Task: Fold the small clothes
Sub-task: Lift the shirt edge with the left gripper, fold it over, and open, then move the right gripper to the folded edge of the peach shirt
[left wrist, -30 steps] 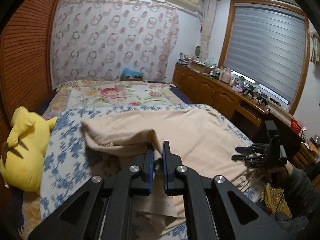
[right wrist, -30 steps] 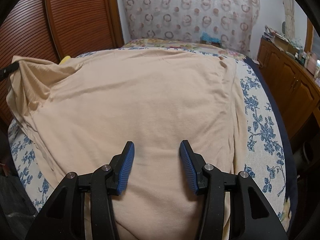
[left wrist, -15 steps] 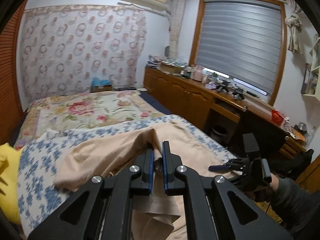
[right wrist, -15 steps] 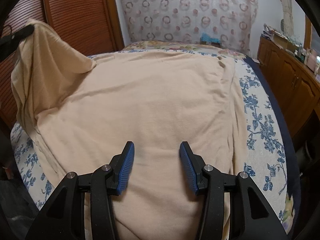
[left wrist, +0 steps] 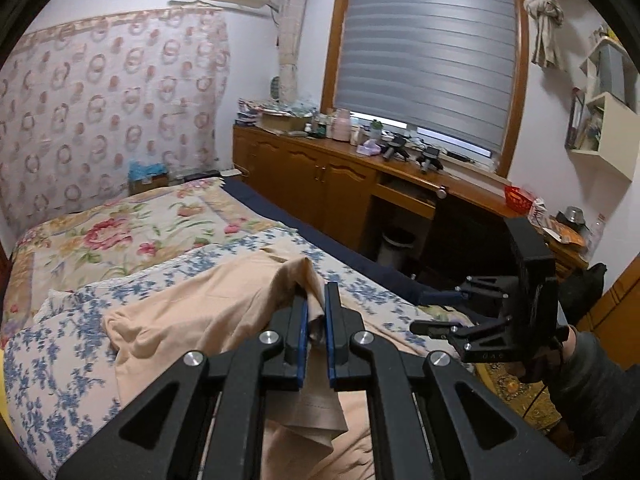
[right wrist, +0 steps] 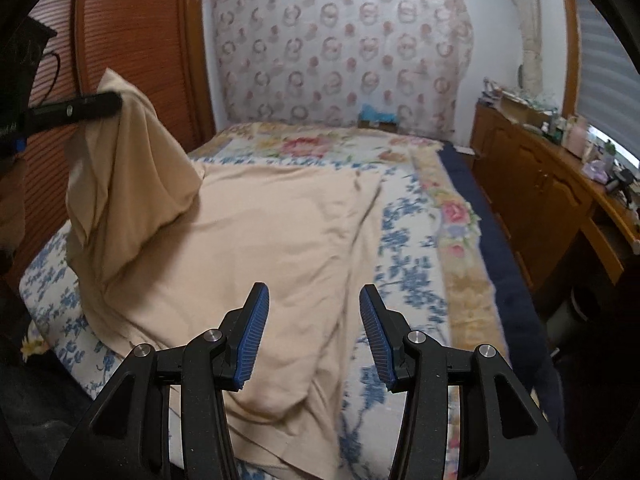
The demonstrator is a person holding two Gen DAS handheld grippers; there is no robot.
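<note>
Left tool pinches a raised corner of the beige garment; right tool hovers wide above it.

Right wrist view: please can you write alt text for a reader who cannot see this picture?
The open right gripper hovers over a beige garment spread on a floral bedspread. At the left, the left gripper holds one corner of the garment lifted above the bed. Wooden cabinets stand along the right wall.
</note>
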